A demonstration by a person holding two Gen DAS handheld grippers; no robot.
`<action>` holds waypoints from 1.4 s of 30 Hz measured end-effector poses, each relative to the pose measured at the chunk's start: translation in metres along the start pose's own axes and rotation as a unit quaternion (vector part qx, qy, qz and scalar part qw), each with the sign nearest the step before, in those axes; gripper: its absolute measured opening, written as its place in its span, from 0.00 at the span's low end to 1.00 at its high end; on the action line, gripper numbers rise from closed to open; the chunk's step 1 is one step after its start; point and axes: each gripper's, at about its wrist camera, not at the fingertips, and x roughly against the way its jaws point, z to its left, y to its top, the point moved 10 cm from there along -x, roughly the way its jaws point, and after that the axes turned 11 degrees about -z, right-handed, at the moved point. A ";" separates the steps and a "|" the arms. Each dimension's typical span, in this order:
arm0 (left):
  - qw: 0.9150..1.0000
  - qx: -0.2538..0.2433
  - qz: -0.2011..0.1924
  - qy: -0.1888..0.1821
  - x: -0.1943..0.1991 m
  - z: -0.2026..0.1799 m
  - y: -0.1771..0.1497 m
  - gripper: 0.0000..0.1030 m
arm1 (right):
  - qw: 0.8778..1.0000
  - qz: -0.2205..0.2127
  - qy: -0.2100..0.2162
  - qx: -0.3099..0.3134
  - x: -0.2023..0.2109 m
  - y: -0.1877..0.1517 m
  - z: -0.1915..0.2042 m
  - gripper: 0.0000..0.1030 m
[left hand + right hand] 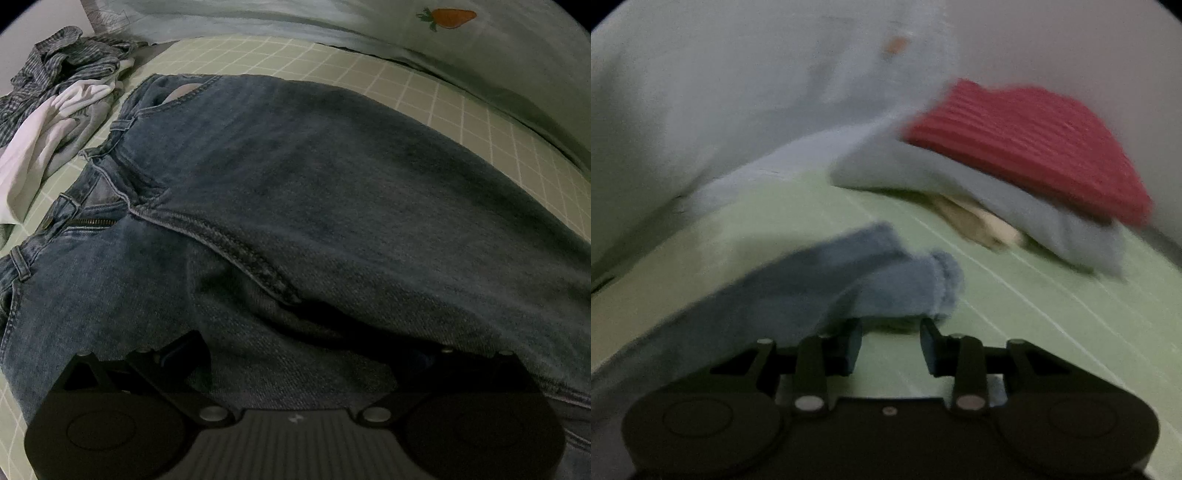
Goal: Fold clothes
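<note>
- Lying spread over the green grid sheet, the jeans fill my left view, waistband toward the heap of clothes.
- My left gripper is sunk in denim folds; I cannot tell how its jaws stand.
- My right gripper has its jaws partly apart, empty, just before the blurred jeans hem.
- Beyond lies a red knit on a grey fold.
</note>
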 end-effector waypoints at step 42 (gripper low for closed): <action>0.998 -0.015 0.039 -0.045 0.035 0.015 -0.022 1.00 | 0.998 0.035 -0.054 0.012 0.072 -0.048 -0.060 0.56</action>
